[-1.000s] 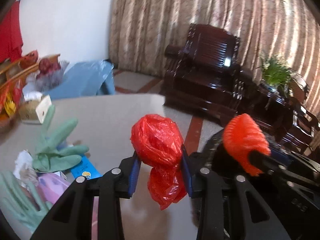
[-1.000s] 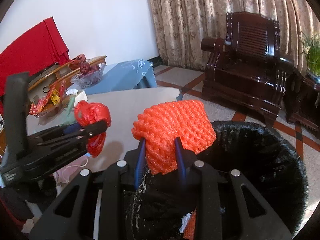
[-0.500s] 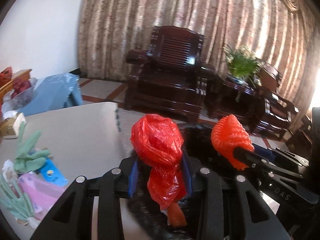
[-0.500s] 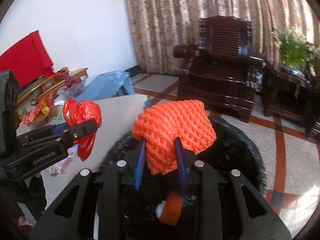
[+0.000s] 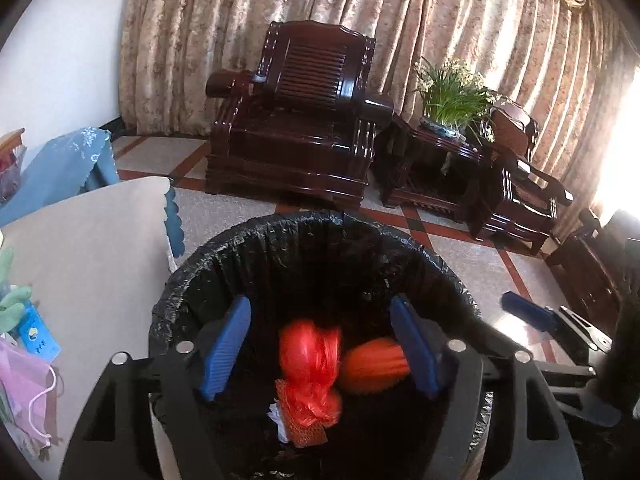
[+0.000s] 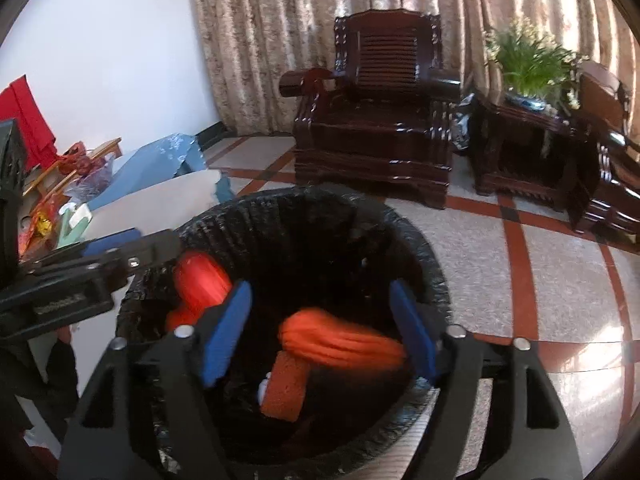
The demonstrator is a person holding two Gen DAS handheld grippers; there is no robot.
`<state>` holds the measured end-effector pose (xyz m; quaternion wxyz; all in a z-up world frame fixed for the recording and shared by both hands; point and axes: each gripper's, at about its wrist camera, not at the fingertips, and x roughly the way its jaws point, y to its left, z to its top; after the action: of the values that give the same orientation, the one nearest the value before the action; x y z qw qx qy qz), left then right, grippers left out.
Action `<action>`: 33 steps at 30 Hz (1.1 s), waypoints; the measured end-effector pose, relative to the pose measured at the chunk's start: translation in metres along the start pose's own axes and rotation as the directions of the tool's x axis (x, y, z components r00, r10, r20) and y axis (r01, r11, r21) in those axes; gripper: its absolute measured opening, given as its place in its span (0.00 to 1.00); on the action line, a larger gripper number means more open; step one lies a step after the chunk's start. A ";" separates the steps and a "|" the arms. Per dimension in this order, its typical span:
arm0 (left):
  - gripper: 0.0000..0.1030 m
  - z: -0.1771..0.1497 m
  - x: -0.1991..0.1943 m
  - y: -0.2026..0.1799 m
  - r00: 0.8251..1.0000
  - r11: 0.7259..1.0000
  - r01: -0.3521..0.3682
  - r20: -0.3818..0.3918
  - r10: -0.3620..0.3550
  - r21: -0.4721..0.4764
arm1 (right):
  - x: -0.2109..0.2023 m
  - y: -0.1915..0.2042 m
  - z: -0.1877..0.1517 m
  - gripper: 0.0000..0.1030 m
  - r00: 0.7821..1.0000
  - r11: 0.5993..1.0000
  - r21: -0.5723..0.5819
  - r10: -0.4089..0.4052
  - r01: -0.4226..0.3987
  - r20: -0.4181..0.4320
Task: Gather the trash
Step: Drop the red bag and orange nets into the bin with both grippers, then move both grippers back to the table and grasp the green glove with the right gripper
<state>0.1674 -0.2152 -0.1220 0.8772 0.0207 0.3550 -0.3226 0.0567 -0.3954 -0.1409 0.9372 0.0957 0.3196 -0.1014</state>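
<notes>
orange foam net (image 6: 340, 344) lying crosswise

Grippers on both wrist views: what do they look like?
Both match. The left gripper and right gripper have black angular plastic frames with cut-out slots, silver round pins at the joints and ribbed blue finger pads. The left one's side carries pale lettering, blurred.

Daylight pours through the curtains (image 5: 400, 20) and blows out to white glare at the right edge of the left wrist view – the bin liner (image 5: 312, 256) interior stays near black, the red bag (image 5: 310, 350) and orange net (image 6: 340, 340) smear with motion blur, and fisheye bending darkens the corners.
</notes>
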 end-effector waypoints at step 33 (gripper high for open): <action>0.89 -0.065 -0.208 0.245 0.780 0.777 -0.560 0.133 0.612 -0.287 | 0.027 0.249 0.038 0.95 0.930 0.898 -0.263 0.368 -0.353 0.010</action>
<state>0.1581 0.1109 -0.0853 0.9637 -0.0074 0.2667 0.0118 0.1619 -0.1686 -0.0996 0.9532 0.0283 0.2789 0.1133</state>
